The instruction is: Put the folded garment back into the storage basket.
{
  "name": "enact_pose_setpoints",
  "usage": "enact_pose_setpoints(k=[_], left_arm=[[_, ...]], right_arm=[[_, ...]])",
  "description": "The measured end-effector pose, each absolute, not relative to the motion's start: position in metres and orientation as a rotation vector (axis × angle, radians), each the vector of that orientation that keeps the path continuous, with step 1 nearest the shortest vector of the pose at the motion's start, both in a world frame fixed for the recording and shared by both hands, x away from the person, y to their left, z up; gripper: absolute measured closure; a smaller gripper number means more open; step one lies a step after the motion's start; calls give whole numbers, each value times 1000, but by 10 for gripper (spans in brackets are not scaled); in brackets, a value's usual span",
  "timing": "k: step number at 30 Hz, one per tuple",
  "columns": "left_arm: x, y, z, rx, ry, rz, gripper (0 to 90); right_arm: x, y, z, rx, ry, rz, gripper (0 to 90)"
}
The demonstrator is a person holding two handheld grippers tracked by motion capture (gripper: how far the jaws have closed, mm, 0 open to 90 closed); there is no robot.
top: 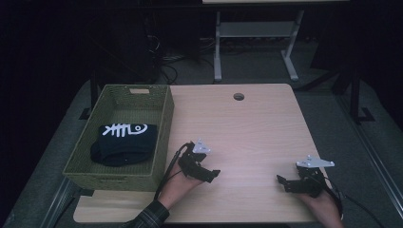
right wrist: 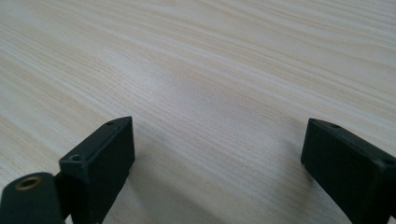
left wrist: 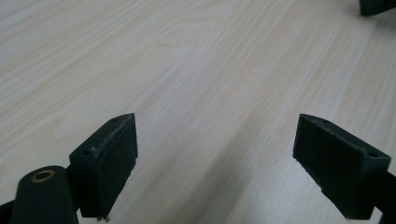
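Tongs agape, black fishbone-print cloth folded

Your pale wooden worktop has a round cable hole near its far edge. Beyond it, a white desk frame stands on the grey floor.

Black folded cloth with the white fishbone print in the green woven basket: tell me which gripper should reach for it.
Left, probably. The left gripper sits right beside the green woven basket holding the black folded cloth, jaws open; the right gripper is farther off.
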State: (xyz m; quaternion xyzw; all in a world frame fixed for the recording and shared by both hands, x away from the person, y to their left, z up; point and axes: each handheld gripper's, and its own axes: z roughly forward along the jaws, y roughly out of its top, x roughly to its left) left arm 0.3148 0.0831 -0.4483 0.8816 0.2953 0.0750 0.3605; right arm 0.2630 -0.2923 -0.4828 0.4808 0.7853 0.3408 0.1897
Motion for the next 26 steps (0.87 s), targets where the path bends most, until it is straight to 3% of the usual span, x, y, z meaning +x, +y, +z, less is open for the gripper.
enact_pose_setpoints(k=[11, 26], left_arm=[[315, 79, -477, 2267, 724, 301, 126], [315, 79, -479, 2251, 710, 300, 125]], right_arm=[[263, -292, -483, 1351, 2207, 958, 93], [263, -292, -483, 1351, 2207, 958, 93]])
